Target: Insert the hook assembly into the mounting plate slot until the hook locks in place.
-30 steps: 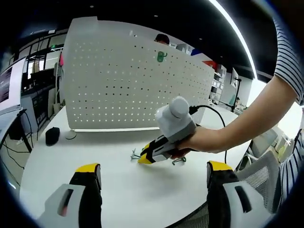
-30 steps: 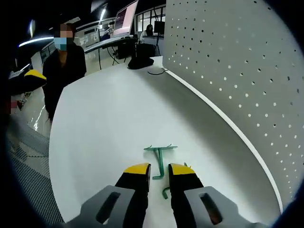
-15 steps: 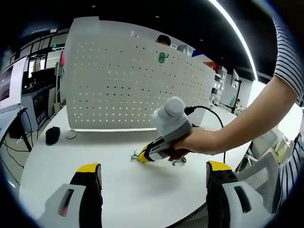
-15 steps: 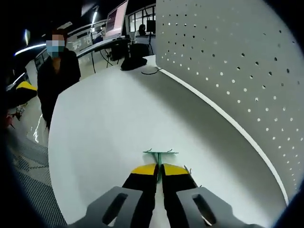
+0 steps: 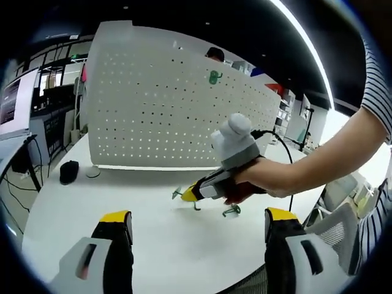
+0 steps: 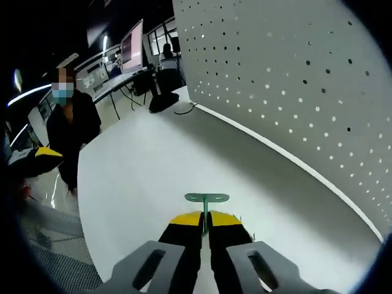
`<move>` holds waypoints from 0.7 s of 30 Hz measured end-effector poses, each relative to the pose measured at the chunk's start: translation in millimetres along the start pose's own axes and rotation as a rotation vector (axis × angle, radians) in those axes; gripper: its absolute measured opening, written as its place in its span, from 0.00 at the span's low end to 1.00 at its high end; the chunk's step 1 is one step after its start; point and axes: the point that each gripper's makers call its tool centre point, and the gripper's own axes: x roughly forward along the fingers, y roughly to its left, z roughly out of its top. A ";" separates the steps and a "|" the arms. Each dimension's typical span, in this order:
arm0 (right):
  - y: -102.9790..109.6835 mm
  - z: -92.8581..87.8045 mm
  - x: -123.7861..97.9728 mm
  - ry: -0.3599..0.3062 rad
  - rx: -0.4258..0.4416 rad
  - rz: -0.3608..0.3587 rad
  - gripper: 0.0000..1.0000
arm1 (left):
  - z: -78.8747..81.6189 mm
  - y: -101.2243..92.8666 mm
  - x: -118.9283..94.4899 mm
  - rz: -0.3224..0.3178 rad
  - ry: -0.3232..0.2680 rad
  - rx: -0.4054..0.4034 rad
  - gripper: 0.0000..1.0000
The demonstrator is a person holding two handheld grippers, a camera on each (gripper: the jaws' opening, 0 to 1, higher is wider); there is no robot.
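Nearest, our left gripper [image 5: 191, 223] idles low over the table [image 5: 153, 245], jaws wide apart. Further out, our right gripper [image 6: 204, 218] is clamped on one green hook [image 6: 207, 198], raised off the table; another hook [image 5: 231, 211] lies beside it. Far pegboard [image 5: 159, 110]: insertion not yet begun.

White bench [image 5: 159, 233] carried a second green hook [image 5: 231, 211] just right of the right claw [image 5: 191, 195], pegboard [image 5: 171, 116] beyond.

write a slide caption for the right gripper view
Right gripper shut on a green hook, held above the white table beside the perforated mounting plate.
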 end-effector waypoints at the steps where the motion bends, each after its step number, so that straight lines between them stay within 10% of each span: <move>1: -0.4 1.0 -3.4 -0.008 0.009 0.001 0.00 | 1.8 1.9 0.4 0.003 -0.004 -0.005 0.91; 21: 28.6 2.5 -77.5 -0.092 0.316 0.141 0.00 | 35.5 31.7 13.2 0.003 -0.032 0.022 0.82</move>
